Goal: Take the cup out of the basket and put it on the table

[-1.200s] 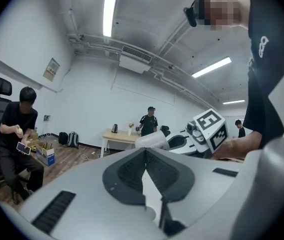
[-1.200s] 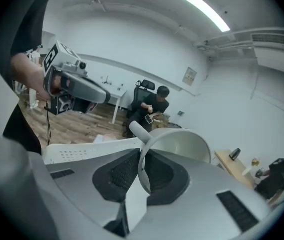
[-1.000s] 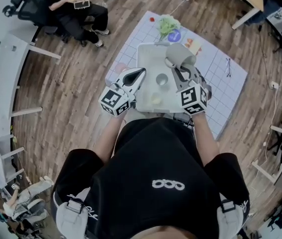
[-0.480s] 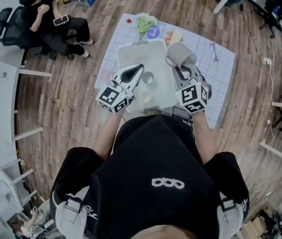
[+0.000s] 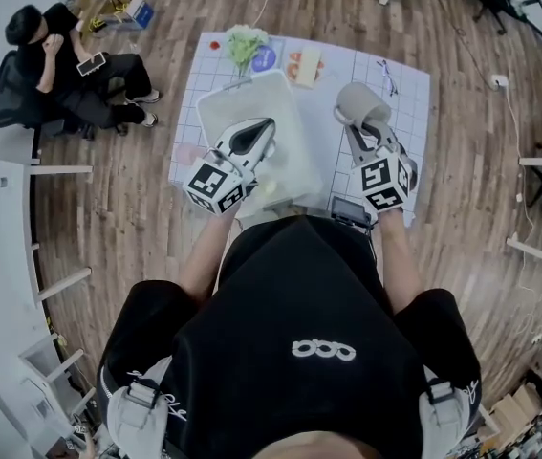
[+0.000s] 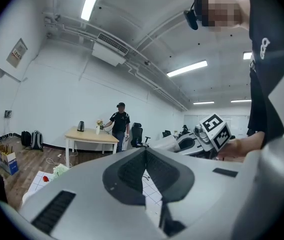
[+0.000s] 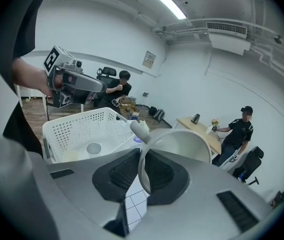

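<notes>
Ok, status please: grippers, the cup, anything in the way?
Right gripper shut on cup rim. Cup out of basket, held over table. Left gripper shut, empty. Beyond cup, a small dark item.

Near end of the basket (image 5: 285, 113) hides under the left gripper (image 5: 269, 125) — pale lump (image 5: 271, 188) inside too small to name.

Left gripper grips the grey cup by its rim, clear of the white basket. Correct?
Wrong gripper: the right gripper grips the grey cup by its rim, clear of the white basket, as the right gripper view shows.
</notes>
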Demonstrator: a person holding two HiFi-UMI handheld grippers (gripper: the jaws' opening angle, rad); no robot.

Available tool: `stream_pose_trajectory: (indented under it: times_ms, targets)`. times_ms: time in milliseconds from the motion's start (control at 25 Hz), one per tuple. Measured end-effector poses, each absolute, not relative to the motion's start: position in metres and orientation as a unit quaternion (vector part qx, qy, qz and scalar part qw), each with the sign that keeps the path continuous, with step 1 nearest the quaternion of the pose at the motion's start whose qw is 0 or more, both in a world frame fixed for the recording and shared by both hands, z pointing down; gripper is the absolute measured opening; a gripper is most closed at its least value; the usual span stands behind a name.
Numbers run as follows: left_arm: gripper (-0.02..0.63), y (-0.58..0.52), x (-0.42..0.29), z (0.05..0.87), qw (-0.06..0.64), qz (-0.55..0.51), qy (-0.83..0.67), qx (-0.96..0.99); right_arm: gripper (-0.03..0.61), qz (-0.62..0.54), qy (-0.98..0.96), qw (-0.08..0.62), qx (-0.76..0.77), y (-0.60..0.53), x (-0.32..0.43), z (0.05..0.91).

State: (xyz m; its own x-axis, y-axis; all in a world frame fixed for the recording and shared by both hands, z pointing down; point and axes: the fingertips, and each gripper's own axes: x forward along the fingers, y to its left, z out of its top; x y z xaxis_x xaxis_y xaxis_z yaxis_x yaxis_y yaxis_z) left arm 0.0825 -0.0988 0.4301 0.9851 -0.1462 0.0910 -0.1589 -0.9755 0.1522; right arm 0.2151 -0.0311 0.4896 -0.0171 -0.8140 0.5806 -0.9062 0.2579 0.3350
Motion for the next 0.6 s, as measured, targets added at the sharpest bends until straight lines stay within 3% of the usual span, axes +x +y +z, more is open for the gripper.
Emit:
stream_pose_trajectory:
  times_ms: [280, 600]
  targets:
    - [0.008, -0.096, 0.077, 0.435, 0.086, 0.045, -0.094, 0.991, 0.046, 0.077, -0.72, 0.383, 0.573, -0.041, 0.222, 0.516]
    - [0.008, -0.093, 0.063, 0.44, 0.093, 0.045, -0.13, 0.986, 0.046, 0.13, -0.722, 0.494, 0.467, -0.059, 0.238, 0.607]
